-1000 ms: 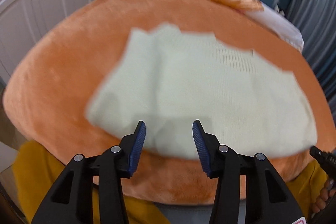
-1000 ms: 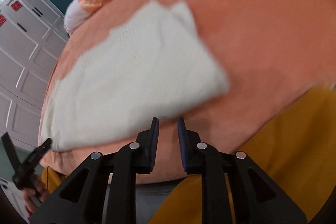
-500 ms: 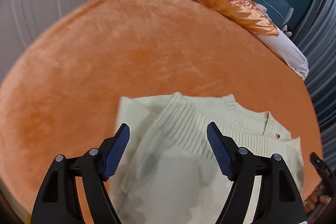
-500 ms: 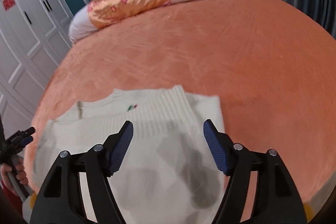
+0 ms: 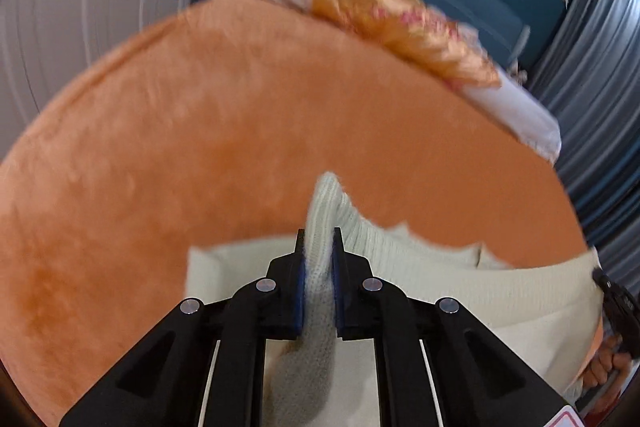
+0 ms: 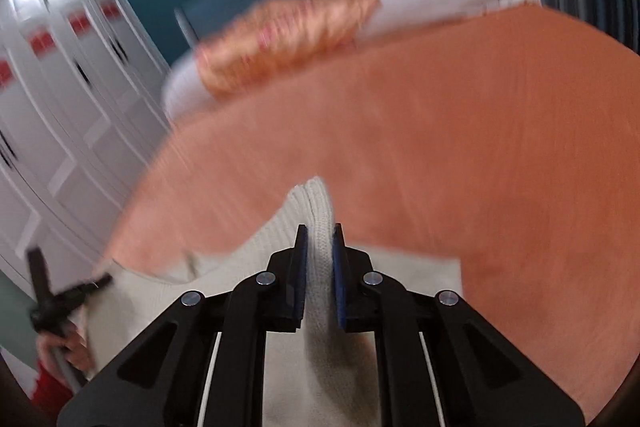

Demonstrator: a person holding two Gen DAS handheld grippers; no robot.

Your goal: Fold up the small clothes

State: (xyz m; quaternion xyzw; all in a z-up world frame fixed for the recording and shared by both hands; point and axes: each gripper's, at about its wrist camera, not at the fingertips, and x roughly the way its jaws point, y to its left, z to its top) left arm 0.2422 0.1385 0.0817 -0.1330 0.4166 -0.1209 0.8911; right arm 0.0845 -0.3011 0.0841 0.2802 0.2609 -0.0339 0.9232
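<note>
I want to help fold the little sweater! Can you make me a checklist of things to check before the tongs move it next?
1. Left tongs pinching the cream sweater: ok, knit is squeezed between the pads.
2. Right tongs pinching the sweater too: ok.
3. Orange blanket ahead free for laying it down: ok.
4. Pillow out of the way: ok, far back.
5. Sweater's lower edge hanging straight: cannot tell, hidden below the tongs.

Cream ribbed knit sweater [image 5: 460, 291], fuzzy orange plush blanket [image 5: 240, 131], shiny satin pillow [image 5: 400, 27]
</note>
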